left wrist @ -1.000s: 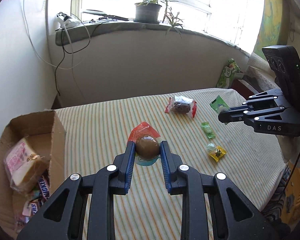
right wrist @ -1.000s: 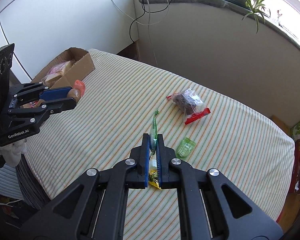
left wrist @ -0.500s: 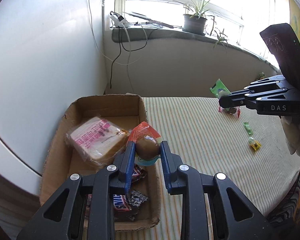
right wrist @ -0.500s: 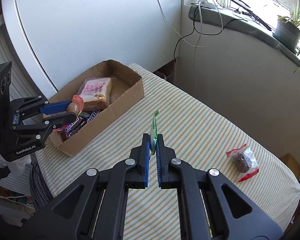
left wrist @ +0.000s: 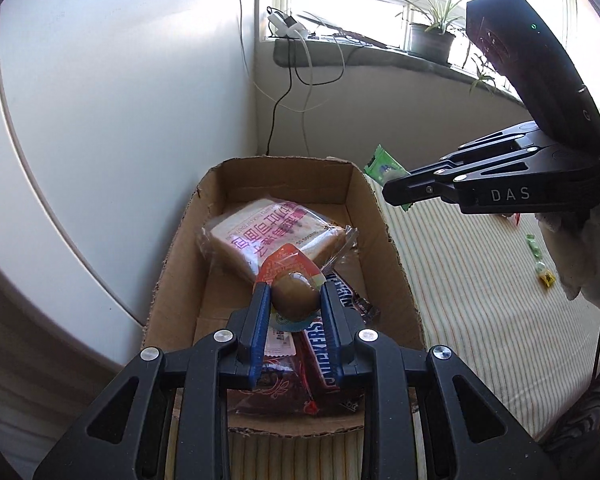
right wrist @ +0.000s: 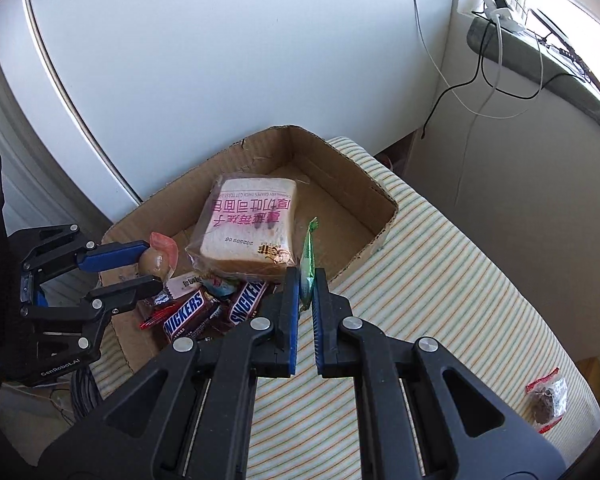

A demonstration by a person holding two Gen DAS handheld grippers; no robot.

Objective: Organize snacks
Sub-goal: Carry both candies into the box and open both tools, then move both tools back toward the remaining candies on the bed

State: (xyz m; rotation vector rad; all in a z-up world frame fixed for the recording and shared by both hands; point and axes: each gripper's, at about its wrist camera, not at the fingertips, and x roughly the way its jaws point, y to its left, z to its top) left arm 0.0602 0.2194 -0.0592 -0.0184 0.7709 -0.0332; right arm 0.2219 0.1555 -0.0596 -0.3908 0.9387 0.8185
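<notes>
My left gripper (left wrist: pixel 293 294) is shut on a packaged brown egg snack (left wrist: pixel 293 296) with a red and clear wrapper, held above the cardboard box (left wrist: pixel 384 236). The box holds a bagged toast loaf (left wrist: pixel 272 236) and Snickers bars (left wrist: pixel 320 340). My right gripper (right wrist: pixel 305 280) is shut on a thin green candy packet (right wrist: pixel 309 256) near the box's right wall (right wrist: pixel 364 256). The left gripper (right wrist: pixel 150 262) with the egg snack (right wrist: pixel 154 261) also shows in the right wrist view, over the box's near end. The right gripper (left wrist: pixel 392 190) and green packet (left wrist: pixel 382 164) show in the left wrist view.
The box sits on a striped tablecloth (right wrist: pixel 440 300) against a white wall. A red-edged dark snack bag (right wrist: pixel 546 400) lies at the table's far right. Small green and yellow candies (left wrist: pixel 540 268) lie on the cloth. A windowsill with cables and plants (left wrist: pixel 428 40) is behind.
Both grippers have carried their snacks leftward from the middle of the table to the cardboard box. The left gripper now hangs over the box contents; the right is at its right wall.
</notes>
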